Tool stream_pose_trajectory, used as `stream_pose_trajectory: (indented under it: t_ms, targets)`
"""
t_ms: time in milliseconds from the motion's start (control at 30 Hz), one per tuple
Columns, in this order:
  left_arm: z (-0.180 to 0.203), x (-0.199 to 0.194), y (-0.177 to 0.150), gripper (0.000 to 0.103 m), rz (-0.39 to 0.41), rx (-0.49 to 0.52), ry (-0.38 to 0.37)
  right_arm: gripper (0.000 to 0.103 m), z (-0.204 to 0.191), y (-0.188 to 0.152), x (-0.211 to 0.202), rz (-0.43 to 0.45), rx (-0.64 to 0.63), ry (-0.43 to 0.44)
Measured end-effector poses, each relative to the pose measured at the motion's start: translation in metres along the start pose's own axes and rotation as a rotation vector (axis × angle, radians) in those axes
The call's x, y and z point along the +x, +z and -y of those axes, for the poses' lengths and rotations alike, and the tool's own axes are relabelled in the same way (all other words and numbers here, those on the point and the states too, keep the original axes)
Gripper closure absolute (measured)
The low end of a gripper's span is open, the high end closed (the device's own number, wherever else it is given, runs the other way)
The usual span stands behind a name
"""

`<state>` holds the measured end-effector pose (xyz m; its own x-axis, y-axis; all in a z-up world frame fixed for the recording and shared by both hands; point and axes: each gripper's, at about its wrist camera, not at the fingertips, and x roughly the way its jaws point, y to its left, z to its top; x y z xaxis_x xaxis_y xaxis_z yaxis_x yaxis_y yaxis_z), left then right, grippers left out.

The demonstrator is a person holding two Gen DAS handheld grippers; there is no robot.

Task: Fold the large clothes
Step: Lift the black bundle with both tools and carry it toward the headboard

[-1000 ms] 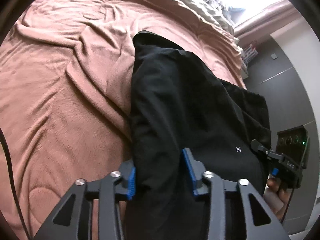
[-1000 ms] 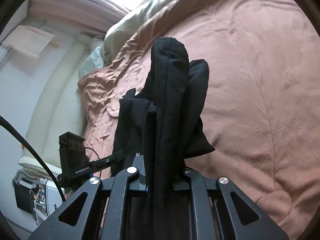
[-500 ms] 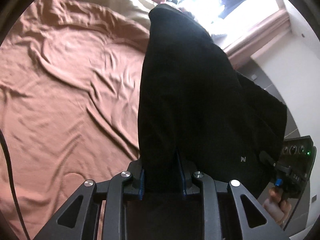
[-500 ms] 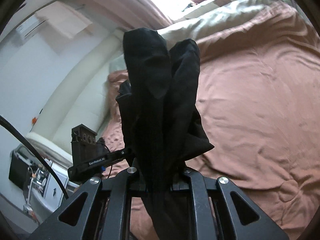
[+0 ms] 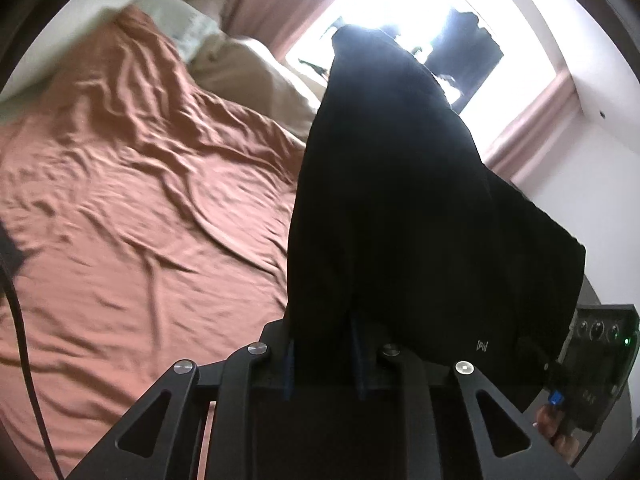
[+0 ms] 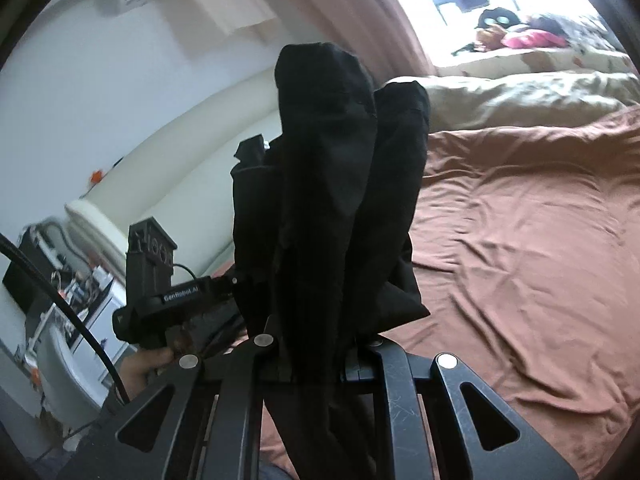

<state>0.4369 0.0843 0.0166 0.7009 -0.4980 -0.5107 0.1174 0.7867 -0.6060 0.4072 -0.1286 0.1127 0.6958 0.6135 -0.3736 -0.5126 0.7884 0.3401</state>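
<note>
Lifting the black garment (image 5: 392,208) clear of the bed (image 5: 132,208), mid-fold.
Left tongs (image 5: 324,356) closing on cloth, right tongs (image 6: 320,364) clamped on it; next, lay it toward twelve o'clock.

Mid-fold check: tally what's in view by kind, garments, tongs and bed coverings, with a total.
Black garment: 1, gripped by both tongs
Tongs: 2, left tongs closing, right tongs
Bed coverings: 2, brown blanket, beige duvet
Total: 5
</note>
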Motion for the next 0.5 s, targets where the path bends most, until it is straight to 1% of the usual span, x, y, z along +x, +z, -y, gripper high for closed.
stream_pose_trajectory:
  t_ms: [133, 167, 267, 367, 433, 467, 500]
  targets:
    - [-0.031, -0.046, 0.014, 0.082, 0.058, -0.02, 0.047, 0.093, -0.042, 0.002, 0.029, -0.015, -0.05, 0.035]
    - [-0.036, -0.053, 0.017, 0.082, 0.068, -0.026, 0.057, 0.093, -0.045, 0.007, 0.038, -0.019, -0.055, 0.046]
    - [-0.063, -0.089, 0.026, 0.082, 0.107, -0.036, 0.099, 0.093, -0.074, 0.008, 0.062, -0.034, -0.08, 0.086]
    - [-0.095, -0.134, 0.036, 0.083, 0.157, -0.051, 0.145, 0.093, -0.107, 0.008, 0.096, -0.056, -0.107, 0.128]
    - [-0.114, -0.155, 0.041, 0.083, 0.183, -0.059, 0.173, 0.093, -0.122, 0.009, 0.12, -0.073, -0.122, 0.149]
    - [-0.122, -0.163, 0.044, 0.083, 0.194, -0.062, 0.188, 0.093, -0.137, 0.007, 0.133, -0.086, -0.134, 0.163]
    - [-0.132, -0.173, 0.048, 0.083, 0.205, -0.066, 0.206, 0.093, -0.14, 0.011, 0.15, -0.096, -0.14, 0.173]
